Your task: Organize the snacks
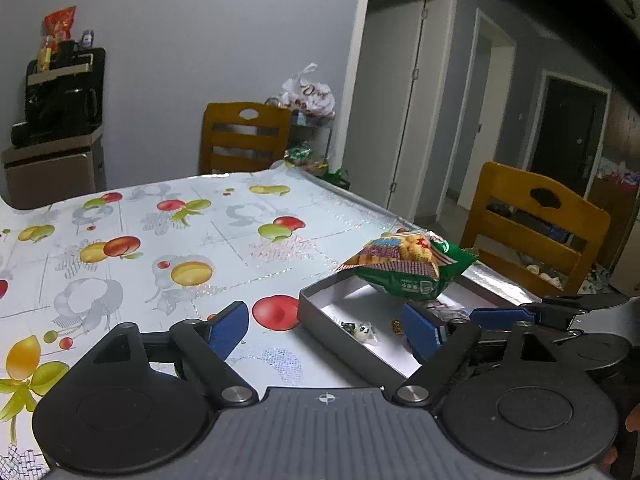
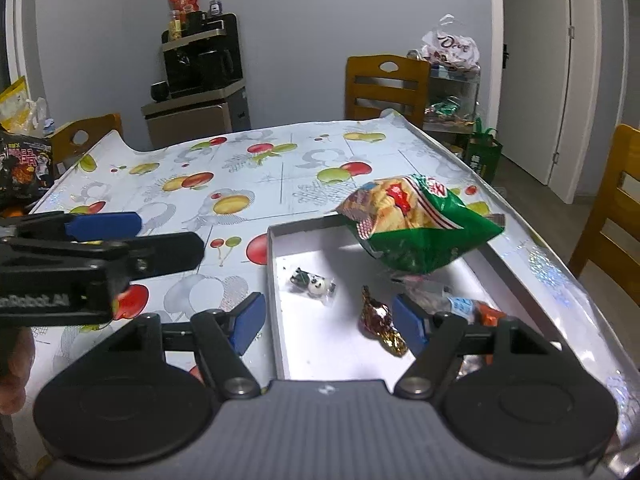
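Green, puffy chip bag [image 2: 416, 228] leans on the grey box's [image 2: 274, 280] far rim; inside lie one panda candy [image 2: 314, 282] and one foil sweet [image 2: 380, 322]. Both grippers, left [image 1: 326, 328] and right [image 2: 328, 320], gape empty.

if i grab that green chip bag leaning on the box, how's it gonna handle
The green chip bag looks puffed with air, so probably light and squashy; a hard pinch could crush the chips. Its glossy film may slip between the pads. It rests tilted over the far rim of the grey box, so a nudge would likely tip it.
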{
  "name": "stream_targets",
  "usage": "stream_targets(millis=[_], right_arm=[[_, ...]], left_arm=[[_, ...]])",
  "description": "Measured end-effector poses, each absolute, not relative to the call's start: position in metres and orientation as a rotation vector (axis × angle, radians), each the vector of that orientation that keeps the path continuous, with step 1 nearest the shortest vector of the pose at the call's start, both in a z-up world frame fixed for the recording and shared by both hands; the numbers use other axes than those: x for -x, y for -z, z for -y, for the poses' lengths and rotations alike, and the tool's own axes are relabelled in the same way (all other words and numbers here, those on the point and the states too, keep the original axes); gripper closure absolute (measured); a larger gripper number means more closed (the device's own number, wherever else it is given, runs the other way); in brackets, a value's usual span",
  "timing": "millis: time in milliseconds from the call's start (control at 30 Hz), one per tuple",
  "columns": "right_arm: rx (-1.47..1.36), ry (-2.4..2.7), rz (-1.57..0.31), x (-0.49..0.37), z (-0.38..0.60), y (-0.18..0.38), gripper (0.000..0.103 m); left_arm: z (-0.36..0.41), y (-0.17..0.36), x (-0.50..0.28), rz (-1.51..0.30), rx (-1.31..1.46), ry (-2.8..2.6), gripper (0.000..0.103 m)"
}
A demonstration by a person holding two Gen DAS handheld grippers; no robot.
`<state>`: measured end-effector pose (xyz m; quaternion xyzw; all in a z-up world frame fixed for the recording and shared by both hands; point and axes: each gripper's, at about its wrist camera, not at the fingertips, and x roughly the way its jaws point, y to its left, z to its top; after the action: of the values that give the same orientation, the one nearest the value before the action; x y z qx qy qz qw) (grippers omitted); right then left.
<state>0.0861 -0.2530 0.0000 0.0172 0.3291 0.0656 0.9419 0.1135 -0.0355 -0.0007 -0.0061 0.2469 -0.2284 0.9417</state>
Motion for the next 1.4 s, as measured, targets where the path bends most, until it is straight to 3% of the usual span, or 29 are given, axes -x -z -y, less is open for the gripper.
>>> stream_targets(millis=[367,600,1000,1400], right_arm=[[-0.033,-0.084,-0.653,-0.065,0.242,-0.015,0.025],[-0.025,-0.027,-0.666,-0.040,0.247,-0.008,0.017],[-0.143,0.131,-0.668,0.035,0.305,-0.005,0.009],[-0.183,0.177,-0.663,0.088,0.283,0.014,0.005]], left_arm=[[0.017,-0.001,-0.097,-0.494,0.044,0.518,0.013],[0.024,0.001,-0.083,-0.514,0.025,0.576,0.003],[0.067,0.009,-0.050,-0.531,-0.098,0.760,0.001],[0.046,0.035,-0.036,-0.506,-0.318,0.830,0.000]])
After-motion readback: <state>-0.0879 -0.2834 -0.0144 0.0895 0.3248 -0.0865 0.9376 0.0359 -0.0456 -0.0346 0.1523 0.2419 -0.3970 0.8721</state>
